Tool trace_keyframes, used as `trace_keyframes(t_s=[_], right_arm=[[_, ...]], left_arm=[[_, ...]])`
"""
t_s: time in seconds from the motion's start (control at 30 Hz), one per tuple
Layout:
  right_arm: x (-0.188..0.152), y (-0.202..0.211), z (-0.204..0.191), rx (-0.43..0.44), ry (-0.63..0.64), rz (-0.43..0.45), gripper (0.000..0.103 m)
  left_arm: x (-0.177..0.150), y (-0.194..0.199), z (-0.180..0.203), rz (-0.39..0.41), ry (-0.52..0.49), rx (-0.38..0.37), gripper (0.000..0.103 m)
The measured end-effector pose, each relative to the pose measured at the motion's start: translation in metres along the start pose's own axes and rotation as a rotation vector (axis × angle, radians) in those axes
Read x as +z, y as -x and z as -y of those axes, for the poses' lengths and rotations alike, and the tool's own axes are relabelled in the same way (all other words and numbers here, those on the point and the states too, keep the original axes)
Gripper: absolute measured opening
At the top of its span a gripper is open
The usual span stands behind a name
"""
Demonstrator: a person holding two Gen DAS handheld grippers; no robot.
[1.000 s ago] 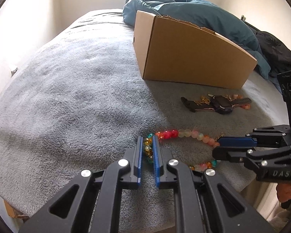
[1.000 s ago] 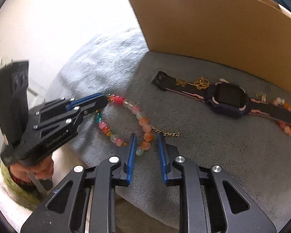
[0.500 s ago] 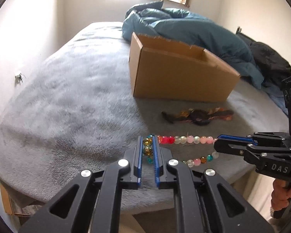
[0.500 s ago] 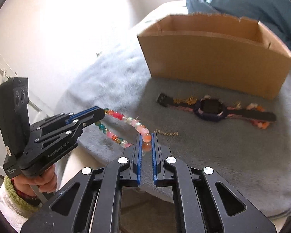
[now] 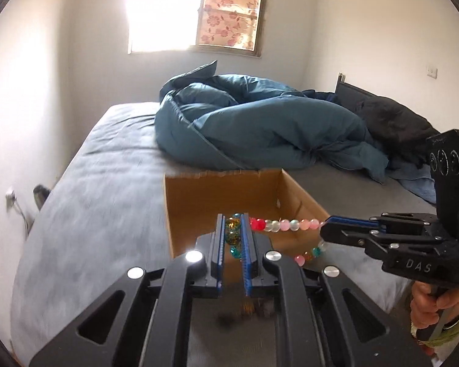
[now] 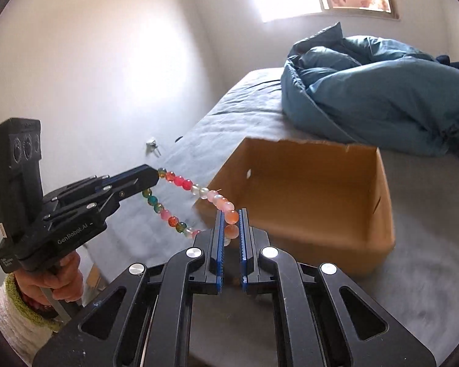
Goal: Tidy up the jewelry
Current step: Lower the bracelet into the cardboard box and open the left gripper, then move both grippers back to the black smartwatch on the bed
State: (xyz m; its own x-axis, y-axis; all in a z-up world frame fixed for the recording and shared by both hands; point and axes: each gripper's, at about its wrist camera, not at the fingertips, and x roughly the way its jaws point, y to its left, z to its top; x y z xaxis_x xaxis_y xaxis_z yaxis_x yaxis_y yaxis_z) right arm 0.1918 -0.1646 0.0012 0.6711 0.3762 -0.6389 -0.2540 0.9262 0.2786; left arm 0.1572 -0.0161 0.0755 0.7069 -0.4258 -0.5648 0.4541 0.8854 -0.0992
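A string of coloured glass beads (image 5: 278,224) hangs stretched in the air between my two grippers, above the near side of an open, empty cardboard box (image 5: 205,195). My left gripper (image 5: 233,217) is shut on the amber and teal beads at one end. My right gripper (image 6: 231,214) is shut on the orange beads at the other end. In the right wrist view the bead string (image 6: 180,182) runs in two strands from the left gripper (image 6: 154,176) to my own fingers, in front of the box (image 6: 306,198). The right gripper (image 5: 322,229) enters the left wrist view from the right.
The box stands on a grey plush bed cover (image 5: 107,183). A rumpled blue duvet (image 5: 254,128) and dark clothing (image 5: 391,122) lie behind it. A white wall (image 6: 91,61) runs along the bed's left side. A hand (image 5: 428,302) holds each gripper's handle.
Both grippers have risen from the bed with the beads, from beside the watch to box height. The right gripper's jaws closed on the orange beads. The box's inside has come into view.
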Motion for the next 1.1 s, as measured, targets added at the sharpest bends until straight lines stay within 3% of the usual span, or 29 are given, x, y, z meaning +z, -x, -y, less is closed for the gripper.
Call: trace_keyframes(t_s=[0.1, 0.23, 0.37, 0.53, 0.7, 0.87, 1.0, 1.1], right_arm=[[0.032, -0.036, 0.027, 0.001, -0.028, -0.068, 0.007], [0.054, -0.094, 0.063, -0.007, -0.081, -0.210, 0.007], [0.063, -0.160, 0.095, -0.025, -0.151, -0.380, 0.007], [0.063, -0.210, 0.117, -0.034, -0.241, -0.492, 0.007], [0.064, -0.243, 0.123, -0.044, -0.267, -0.548, 0.007], [0.065, -0.261, 0.126, -0.043, -0.291, -0.547, 0.011], [0.064, -0.255, 0.123, -0.061, -0.264, -0.523, 0.015], [0.068, -0.235, 0.121, -0.072, -0.250, -0.473, 0.020]], left_arm=[[0.034, -0.052, -0.007, -0.072, 0.010, -0.022, 0.009], [0.056, -0.126, -0.013, -0.199, -0.008, 0.014, 0.009], [0.052, -0.194, -0.027, -0.361, 0.007, 0.056, 0.009], [0.047, -0.240, -0.043, -0.501, 0.022, 0.104, 0.009], [0.042, -0.262, -0.041, -0.556, -0.025, 0.155, 0.009], [0.035, -0.278, -0.046, -0.600, -0.020, 0.197, 0.010], [0.034, -0.275, -0.047, -0.590, -0.010, 0.219, 0.010], [0.039, -0.255, -0.044, -0.534, -0.002, 0.210, 0.012]])
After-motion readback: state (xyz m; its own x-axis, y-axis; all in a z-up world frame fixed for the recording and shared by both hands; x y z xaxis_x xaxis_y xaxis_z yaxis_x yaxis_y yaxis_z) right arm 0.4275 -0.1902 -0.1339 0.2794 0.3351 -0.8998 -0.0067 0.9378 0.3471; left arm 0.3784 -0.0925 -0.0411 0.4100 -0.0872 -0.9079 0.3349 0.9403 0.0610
